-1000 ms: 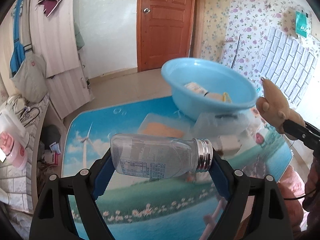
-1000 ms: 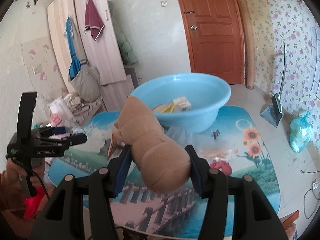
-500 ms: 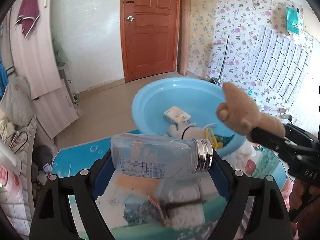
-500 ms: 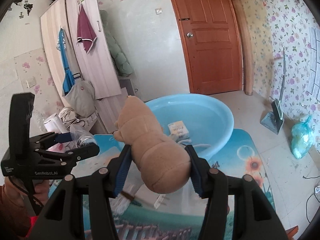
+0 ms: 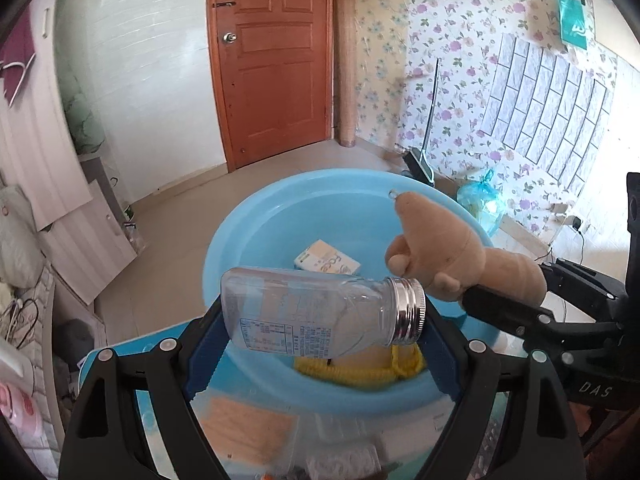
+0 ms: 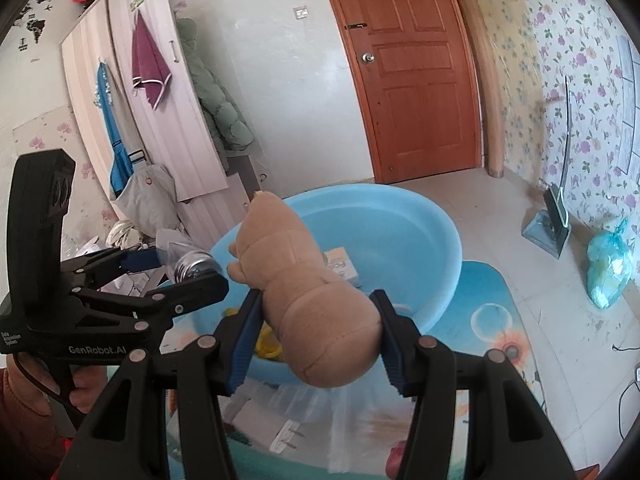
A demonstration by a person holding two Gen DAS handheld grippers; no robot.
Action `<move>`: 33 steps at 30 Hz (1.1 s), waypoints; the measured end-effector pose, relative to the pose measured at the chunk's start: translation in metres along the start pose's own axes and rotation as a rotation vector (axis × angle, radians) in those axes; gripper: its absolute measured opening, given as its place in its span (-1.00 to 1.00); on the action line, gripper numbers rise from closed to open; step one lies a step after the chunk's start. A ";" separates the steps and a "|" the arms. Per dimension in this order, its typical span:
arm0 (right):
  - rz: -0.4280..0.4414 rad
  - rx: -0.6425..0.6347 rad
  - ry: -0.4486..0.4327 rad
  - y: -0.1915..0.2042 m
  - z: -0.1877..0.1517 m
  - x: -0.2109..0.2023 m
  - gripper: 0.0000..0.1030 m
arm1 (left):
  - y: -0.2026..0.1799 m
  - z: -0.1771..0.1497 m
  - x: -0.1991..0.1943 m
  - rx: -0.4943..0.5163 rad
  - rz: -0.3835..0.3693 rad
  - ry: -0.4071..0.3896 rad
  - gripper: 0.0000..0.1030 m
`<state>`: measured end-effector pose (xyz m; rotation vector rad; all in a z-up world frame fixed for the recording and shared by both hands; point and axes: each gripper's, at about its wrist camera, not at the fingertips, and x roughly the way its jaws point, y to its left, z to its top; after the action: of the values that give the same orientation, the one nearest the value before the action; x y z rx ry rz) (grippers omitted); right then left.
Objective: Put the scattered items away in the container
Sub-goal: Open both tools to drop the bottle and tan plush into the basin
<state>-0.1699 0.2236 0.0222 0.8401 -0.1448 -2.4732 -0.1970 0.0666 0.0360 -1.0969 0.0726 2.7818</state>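
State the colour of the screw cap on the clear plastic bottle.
Shiny silver metal screw cap, clearest in the left wrist view.

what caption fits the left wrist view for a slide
Left gripper holds a clear bottle over the blue basin while the right gripper's plush toy hovers alongside.
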 end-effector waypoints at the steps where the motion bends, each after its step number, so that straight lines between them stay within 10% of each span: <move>1: -0.002 0.004 0.005 -0.002 0.001 0.003 0.03 | 0.000 0.002 0.002 0.001 -0.002 0.002 0.66; 33: -0.019 0.010 0.045 0.006 -0.009 0.002 0.09 | 0.007 -0.035 -0.011 -0.033 0.005 0.051 0.88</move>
<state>-0.1634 0.2182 0.0155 0.9052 -0.1333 -2.4711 -0.1664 0.0551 0.0183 -1.1769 0.0353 2.7691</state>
